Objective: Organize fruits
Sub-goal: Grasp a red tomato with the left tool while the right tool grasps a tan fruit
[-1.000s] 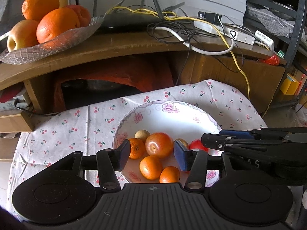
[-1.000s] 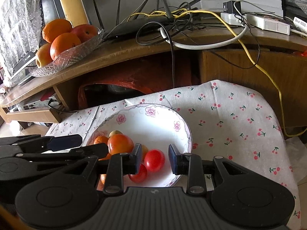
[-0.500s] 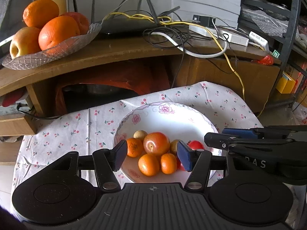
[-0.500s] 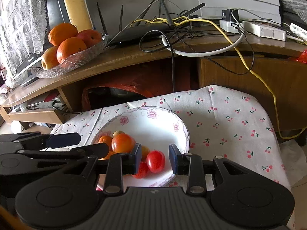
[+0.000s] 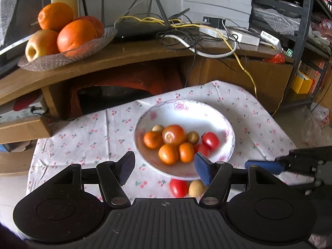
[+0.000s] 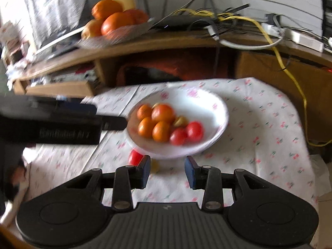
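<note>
I have both tools held above the near edge of the cherry-print white tablecloth (image 5: 87, 128), and both stand wide with nothing between their pads. The white porcelain bowl with a pink floral rim (image 5: 207, 112) sits about mid-cloth, holding small orange mandarins, one larger orange-red fruit, two pale brown round fruits and a couple of red cherry tomatoes. What matters to me now is the pair left outside it: a small oval red tomato (image 5: 178, 187) and a small round tan fruit (image 5: 196, 188) lying on the cloth just beside the bowl's near rim, touching or nearly touching each other. From the left gripper (image 5: 165, 167) they lie just ahead and below, towards its right-hand blue pad, the tan fruit partly hidden behind that finger. From the right gripper (image 6: 167, 171) the same tomato sits ahead to the left, by its left pad, and that view is smeared, so I trust it less. The tomato's long axis looks to run roughly away from me, though the fisheye makes that uncertain. I judge the left tool the nearer and better lined up; it would need a small shift to the right and a drop to straddle the tomato across its narrow width.
</note>
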The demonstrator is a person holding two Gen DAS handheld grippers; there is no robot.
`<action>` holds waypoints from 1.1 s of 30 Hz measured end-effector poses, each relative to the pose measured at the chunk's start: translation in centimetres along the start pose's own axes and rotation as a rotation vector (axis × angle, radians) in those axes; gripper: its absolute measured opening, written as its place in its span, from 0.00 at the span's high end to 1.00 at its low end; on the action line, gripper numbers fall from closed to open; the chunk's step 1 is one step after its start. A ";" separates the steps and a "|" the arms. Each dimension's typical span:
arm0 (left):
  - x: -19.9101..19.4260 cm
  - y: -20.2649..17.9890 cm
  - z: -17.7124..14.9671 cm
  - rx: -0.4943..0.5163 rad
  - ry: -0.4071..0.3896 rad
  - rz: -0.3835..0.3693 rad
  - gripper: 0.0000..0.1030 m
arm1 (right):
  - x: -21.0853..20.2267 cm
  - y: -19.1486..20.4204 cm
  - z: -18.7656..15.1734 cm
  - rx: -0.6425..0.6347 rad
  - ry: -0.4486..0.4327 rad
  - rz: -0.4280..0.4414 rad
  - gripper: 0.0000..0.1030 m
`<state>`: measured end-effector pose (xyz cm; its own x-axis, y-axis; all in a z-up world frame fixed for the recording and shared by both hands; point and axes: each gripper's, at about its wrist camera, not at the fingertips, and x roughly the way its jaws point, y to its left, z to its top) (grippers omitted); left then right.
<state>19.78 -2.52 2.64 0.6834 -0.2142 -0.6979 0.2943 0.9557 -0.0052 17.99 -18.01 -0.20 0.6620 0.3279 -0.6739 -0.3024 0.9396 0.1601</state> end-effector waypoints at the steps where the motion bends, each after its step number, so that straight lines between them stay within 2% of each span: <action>1: -0.1 0.2 -0.2 0.002 0.005 -0.003 0.32 | 0.2 0.4 -0.4 -0.010 0.009 0.002 0.64; 6: -0.8 1.2 -1.3 0.019 0.019 -0.001 0.31 | 2.7 1.9 -1.5 -0.049 0.051 0.015 0.64; 17: -1.0 2.6 -2.3 0.027 0.040 -0.033 0.30 | 6.9 2.6 -1.0 -0.075 0.051 0.004 0.64; 20: -0.4 2.6 -2.7 0.038 0.059 -0.042 0.30 | 6.7 2.6 -1.0 -0.086 0.047 0.015 0.65; 22: 0.1 2.6 -2.9 0.040 0.073 -0.048 0.30 | 6.6 2.6 -1.0 -0.089 0.055 0.013 0.70; 25: 0.8 2.2 -3.1 0.054 0.093 -0.061 0.30 | 6.0 2.3 -1.1 -0.081 0.075 0.026 0.70; 33: 3.1 0.5 -3.8 0.079 0.130 -0.088 0.31 | 3.8 0.8 -2.1 -0.070 0.119 -0.016 0.70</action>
<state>19.52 -1.90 -2.25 0.5616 -0.2638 -0.7842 0.4043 0.9144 -0.0181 18.79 -16.19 -4.10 0.5823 0.2954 -0.7574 -0.3424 0.9341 0.1010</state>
